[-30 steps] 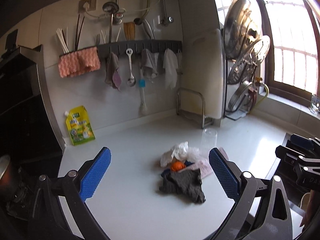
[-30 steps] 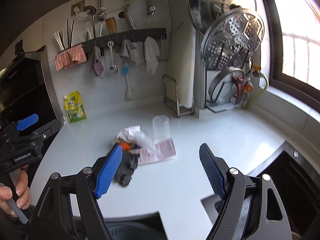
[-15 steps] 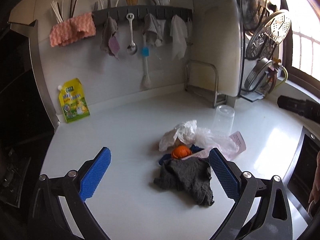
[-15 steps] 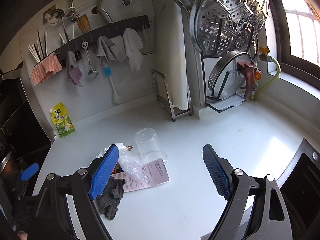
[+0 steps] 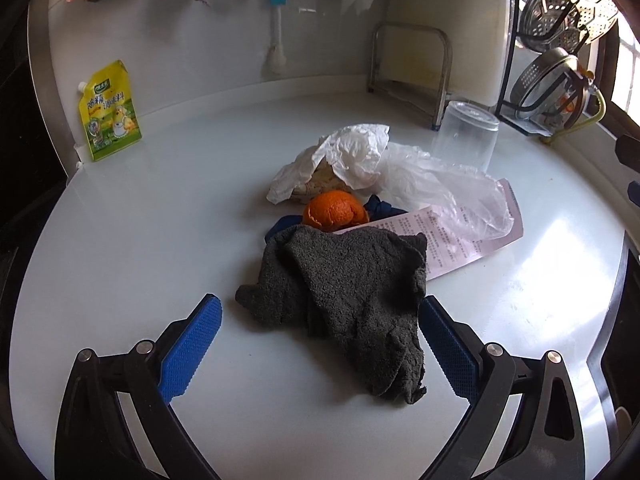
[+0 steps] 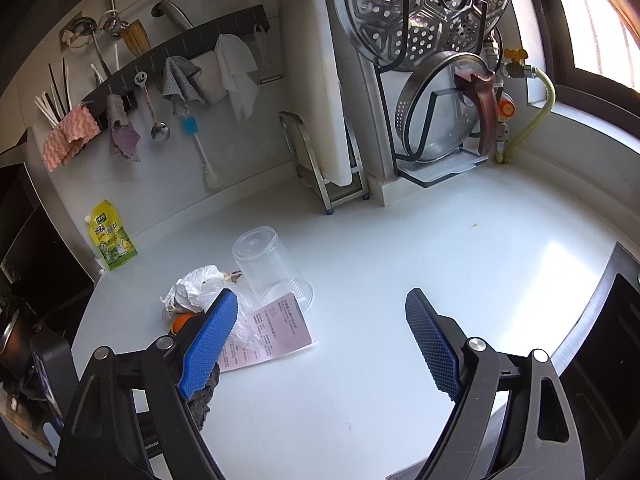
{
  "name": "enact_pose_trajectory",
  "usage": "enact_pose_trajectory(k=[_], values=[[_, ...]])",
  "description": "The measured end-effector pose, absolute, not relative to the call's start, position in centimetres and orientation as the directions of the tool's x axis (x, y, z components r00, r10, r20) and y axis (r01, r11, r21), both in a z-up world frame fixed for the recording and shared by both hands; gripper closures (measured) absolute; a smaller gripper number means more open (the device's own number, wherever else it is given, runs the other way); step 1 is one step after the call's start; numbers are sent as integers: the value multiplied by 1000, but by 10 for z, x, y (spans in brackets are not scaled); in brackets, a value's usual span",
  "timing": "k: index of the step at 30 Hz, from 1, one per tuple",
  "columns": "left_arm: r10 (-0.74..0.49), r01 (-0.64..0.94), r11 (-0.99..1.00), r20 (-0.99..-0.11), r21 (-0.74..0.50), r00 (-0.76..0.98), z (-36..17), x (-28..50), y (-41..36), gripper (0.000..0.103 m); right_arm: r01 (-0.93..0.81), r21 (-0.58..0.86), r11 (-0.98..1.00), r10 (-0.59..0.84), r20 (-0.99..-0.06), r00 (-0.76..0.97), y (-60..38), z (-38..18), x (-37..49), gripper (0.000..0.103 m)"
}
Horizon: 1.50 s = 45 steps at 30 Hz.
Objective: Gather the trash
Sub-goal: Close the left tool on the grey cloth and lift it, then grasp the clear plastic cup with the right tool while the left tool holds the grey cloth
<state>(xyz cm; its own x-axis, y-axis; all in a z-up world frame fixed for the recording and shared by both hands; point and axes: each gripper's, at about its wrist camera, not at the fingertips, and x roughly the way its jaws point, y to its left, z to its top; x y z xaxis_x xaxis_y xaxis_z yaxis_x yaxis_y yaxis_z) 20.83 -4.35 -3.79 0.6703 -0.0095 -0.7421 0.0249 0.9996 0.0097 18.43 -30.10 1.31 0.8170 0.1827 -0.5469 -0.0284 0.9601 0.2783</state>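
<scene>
While both tongs stand released with nothing between their blue pads, the trash lies in one loose heap near the middle of the white table [image 5: 120, 240]. Seen from the left wrist, the left tongs [image 5: 320, 344] hang low over the near end of the heap, their pads spread to either side of a dark grey rag [image 5: 348, 300] without pressing on it. Just behind the rag sits an orange peel [image 5: 334, 210], touching it, with a scrap of dark blue cloth [image 5: 380, 206] peeking out beside the peel. Behind those lies a crumpled white tissue [image 5: 348, 156] over a bit of printed wrapper, and to its right a clear plastic bag [image 5: 452, 196] sprawls across a pink paper slip [image 5: 452, 248], which reaches under the rag's far edge. A clear plastic cup [image 5: 466, 136] stands upside down just beyond the bag. From the right wrist, the right tongs [image 6: 320, 344] hover to the right of the heap over bare table, the left pad covering part of the bag and the rag [image 6: 204, 400]; the slip [image 6: 272, 336], cup [image 6: 268, 268], tissue [image 6: 196, 292] and a sliver of peel [image 6: 180, 322] show around it. Against the back wall stands a yellow pouch [image 5: 110, 112], well apart from the heap, and a cutting board [image 6: 320, 80] leans in a metal stand in the corner beside a rack holding a steamer tray [image 6: 420, 8] and a pot lid [image 6: 440, 112]. Cloths, a ladle and a brush hang from a dark wall rail [image 6: 180, 56] above.
</scene>
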Motion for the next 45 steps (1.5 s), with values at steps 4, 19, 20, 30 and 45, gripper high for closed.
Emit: enact_pose_trajectory(k=[4,19,20,30,45], values=[[-19,33,999,-783,2,622,-50,220,-43,14,-27,271,962,181,-561,808,-296,5,189,21],[-123,114,991,-744,-64,657,-34,205,-32,77,-51,133,990,125,-638,760,-261,-21,212,21],[-123,115,991,-737,-62,664,-31,202,-30,77,-52,120,991,117,-638,761,-259,-21,213,21],[-99,118,993,-678,-17,728,-8,182,-4,79,-73,48,996,87,-642,761,-238,-25,236,21],[-109,125,992,-663,-23,741,-3,187,12,79,-100,36,994,99,-649,754,-212,-36,286,21]])
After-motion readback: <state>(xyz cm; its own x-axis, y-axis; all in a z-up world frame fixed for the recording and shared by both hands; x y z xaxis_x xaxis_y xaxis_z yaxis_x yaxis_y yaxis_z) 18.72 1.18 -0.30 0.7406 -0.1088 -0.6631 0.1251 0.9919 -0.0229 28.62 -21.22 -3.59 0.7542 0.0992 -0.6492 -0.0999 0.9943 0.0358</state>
